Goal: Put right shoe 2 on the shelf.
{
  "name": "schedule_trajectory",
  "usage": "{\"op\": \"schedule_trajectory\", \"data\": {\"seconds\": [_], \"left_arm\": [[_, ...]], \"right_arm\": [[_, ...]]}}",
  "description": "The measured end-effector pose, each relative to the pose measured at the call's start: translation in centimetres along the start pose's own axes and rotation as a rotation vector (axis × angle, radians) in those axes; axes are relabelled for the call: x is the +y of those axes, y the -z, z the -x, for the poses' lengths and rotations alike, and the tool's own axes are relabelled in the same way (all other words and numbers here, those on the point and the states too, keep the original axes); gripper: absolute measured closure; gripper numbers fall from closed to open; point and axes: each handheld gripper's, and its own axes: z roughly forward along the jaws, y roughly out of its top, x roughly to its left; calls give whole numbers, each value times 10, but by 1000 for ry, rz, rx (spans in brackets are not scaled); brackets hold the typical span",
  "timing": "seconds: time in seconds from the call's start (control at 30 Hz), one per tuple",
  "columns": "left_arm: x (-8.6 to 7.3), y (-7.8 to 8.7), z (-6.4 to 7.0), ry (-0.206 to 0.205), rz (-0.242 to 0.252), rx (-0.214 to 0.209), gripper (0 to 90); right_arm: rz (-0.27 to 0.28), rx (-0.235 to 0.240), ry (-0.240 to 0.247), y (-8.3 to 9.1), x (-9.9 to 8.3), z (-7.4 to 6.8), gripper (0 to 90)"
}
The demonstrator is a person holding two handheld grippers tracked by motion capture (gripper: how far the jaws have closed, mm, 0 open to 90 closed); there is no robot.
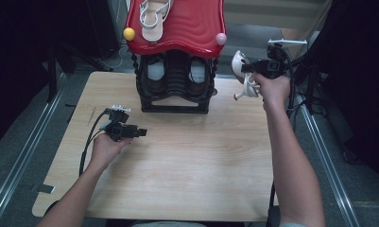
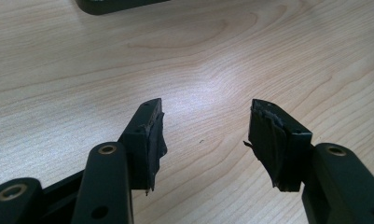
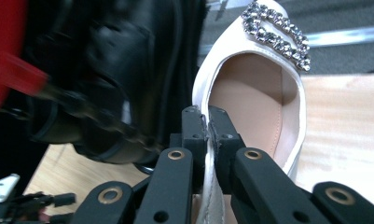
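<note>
A white heeled shoe (image 1: 240,72) with a rhinestone buckle (image 3: 277,31) hangs in the air at the right of the rack, above the table's far right corner. My right gripper (image 1: 251,68) is shut on its side wall (image 3: 208,126). A matching white shoe (image 1: 153,18) lies on the rack's red top shelf (image 1: 192,26). Black shoes (image 1: 177,75) sit on the lower black tier. My left gripper (image 1: 139,132) rests low over the table's left part, open, with bare wood between its jaws (image 2: 205,135).
The shoe rack (image 1: 175,56) stands at the back middle of the wooden table (image 1: 187,165), with a yellow knob (image 1: 129,33) and a pink knob (image 1: 220,39) at its front corners. Dark floor and metal rails flank the table.
</note>
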Motion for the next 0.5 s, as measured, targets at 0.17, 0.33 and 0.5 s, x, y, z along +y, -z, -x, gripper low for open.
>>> {"op": "schedule_trajectory", "data": {"seconds": [0.17, 0.33, 0.5], "left_arm": [[0, -1, 2, -2, -4, -1, 456], [0, -1, 2, -2, -4, -1, 456], [0, -1, 2, -8, -11, -5, 456]], "right_arm": [[20, 6, 30, 14, 19, -18, 887], [52, 14, 60, 27, 36, -33, 887], [74, 24, 60, 37, 52, -45, 887]]}}
